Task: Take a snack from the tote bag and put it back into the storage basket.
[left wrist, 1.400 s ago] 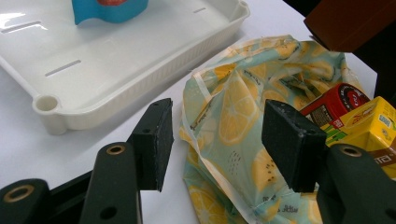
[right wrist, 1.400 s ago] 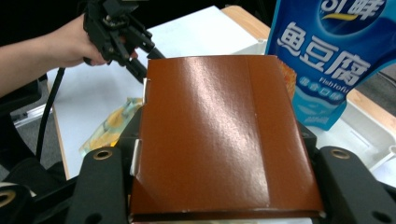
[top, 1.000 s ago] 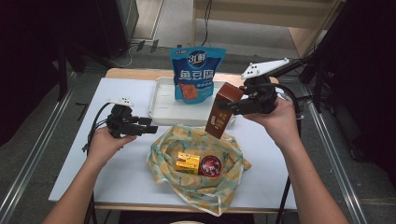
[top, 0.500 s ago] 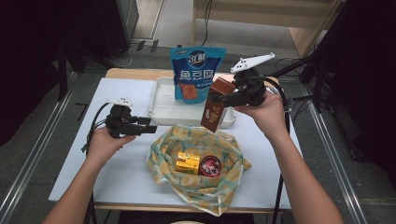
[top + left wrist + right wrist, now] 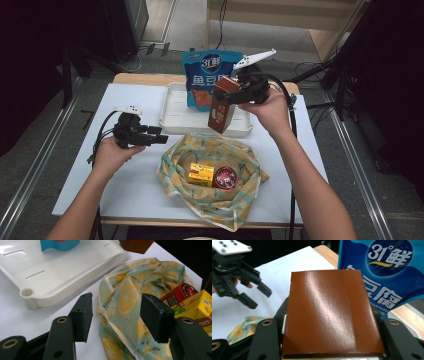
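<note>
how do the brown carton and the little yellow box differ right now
The brown carton is clamped in the right tool and held tilted above the white tray; the yellow box lies flat on the lemon-print cloth, beside a red tin. The carton looks taller and larger, the box short and squat. The carton's big face is plain glossy brown; the box carries printed labels. Both are box-shaped packages.

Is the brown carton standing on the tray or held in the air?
Held in the air. The right claw is shut on the brown carton, which hangs tilted above the white tray.
</note>
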